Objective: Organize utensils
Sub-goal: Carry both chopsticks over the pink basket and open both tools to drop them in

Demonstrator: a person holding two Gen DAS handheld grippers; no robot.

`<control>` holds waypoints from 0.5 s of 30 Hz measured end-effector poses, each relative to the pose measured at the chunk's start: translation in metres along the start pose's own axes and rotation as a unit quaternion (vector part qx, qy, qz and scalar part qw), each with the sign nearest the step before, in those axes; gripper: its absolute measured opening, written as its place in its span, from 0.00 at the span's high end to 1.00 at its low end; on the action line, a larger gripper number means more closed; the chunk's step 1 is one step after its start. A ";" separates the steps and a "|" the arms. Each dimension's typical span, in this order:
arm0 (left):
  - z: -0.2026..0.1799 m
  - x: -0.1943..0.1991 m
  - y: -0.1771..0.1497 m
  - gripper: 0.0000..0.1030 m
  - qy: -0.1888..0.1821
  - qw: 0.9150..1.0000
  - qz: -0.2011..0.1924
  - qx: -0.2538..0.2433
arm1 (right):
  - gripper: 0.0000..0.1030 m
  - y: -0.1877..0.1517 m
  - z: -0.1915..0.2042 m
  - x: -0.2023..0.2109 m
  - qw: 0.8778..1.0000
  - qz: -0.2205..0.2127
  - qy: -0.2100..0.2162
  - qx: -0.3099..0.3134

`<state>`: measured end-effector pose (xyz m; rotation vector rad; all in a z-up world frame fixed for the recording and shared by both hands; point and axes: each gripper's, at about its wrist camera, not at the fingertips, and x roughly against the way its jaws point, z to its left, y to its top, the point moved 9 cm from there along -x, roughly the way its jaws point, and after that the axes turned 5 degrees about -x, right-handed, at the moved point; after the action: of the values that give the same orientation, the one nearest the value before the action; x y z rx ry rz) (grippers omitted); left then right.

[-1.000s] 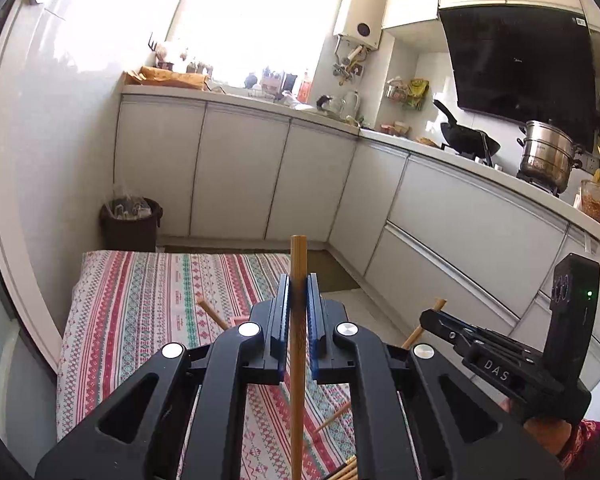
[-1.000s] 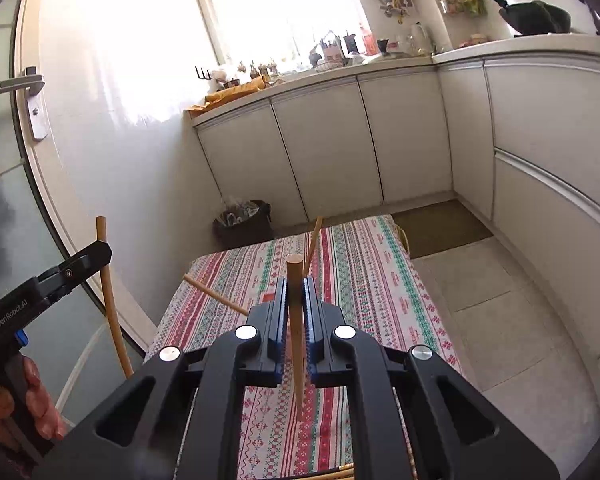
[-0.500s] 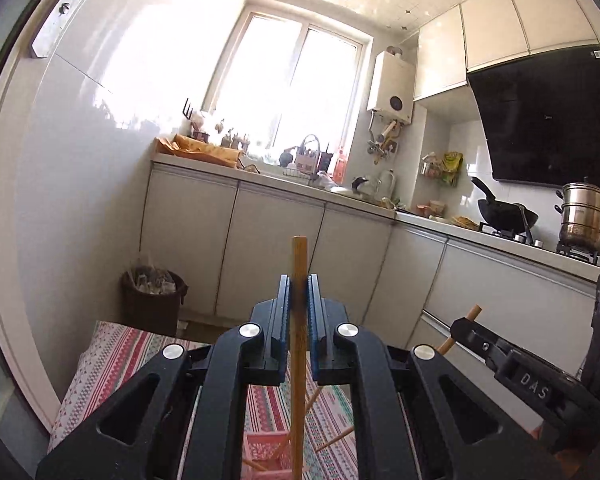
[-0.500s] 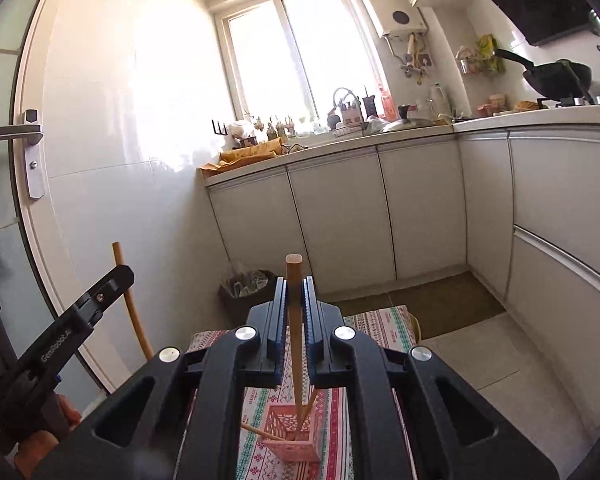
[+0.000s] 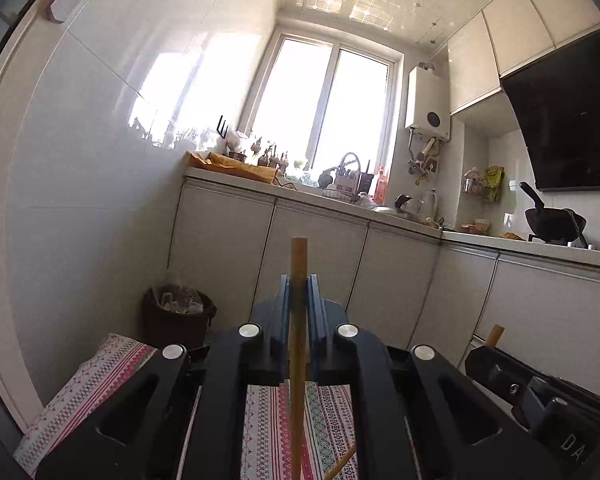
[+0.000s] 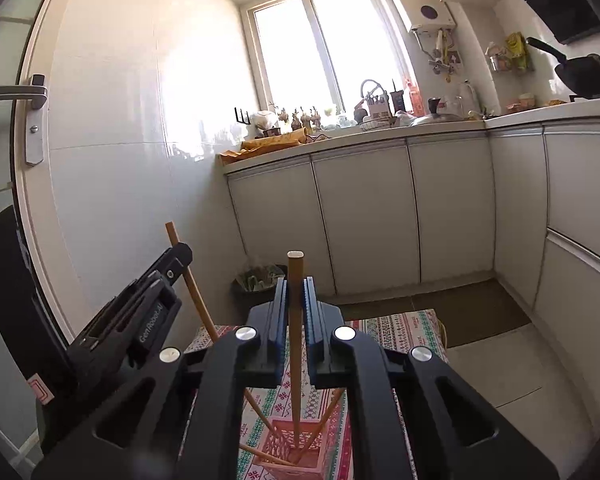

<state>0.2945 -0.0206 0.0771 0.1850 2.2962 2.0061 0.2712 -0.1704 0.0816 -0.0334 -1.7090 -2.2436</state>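
Right wrist view, nearest item: right gripper (image 6: 296, 292), jaws narrow and clamped on 1 upright wooden chopstick (image 6: 295, 344), its lower tip hanging just above a pink slotted holder (image 6: 278, 446). Holder stands on a striped tablecloth (image 6: 396, 330) near the cloth's near edge and already carries about 3 leaning chopsticks; the vertical hold looks chosen so the stick can drop straight in. Left gripper (image 6: 180, 254), at the left side of this view, is clamped on a 2nd chopstick (image 6: 198, 300), tilted, lower end angled toward the same holder. Left wrist view confirms: left gripper (image 5: 299, 296) jaws narrow on its chopstick (image 5: 298, 360), with the cloth (image 5: 84, 384) below and the holder out of its frame. Judgement: both sticks are staged for insertion, neither released. Further back: dark waste bin (image 6: 256, 280) on the floor past the cloth's far edge, then white cabinets (image 6: 360, 208) under a cluttered counter, and a bright window (image 6: 320, 48).
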 end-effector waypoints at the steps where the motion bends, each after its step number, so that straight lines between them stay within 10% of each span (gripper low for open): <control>1: 0.001 -0.001 -0.004 0.92 0.001 1.000 -0.001 0.000 | 0.92 -0.003 0.001 -0.004 1.000 -0.002 0.004 0.002; 4: 0.005 0.003 -0.008 0.68 0.000 1.000 -0.001 0.011 | 0.88 -0.016 -0.001 -0.013 1.000 0.013 0.005 0.001; 7: 0.011 0.015 0.006 0.65 0.000 1.000 -0.018 0.013 | 0.71 -0.019 -0.005 -0.011 1.000 0.012 -0.001 -0.007; 15: 0.015 0.045 0.046 0.57 0.002 0.999 -0.050 0.016 | 0.70 0.001 -0.005 0.011 1.000 -0.008 -0.016 -0.013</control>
<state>0.2540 0.0071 0.1209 0.0655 2.2915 1.9253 0.2620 -0.1780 0.0831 -0.0612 -1.7028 -2.2882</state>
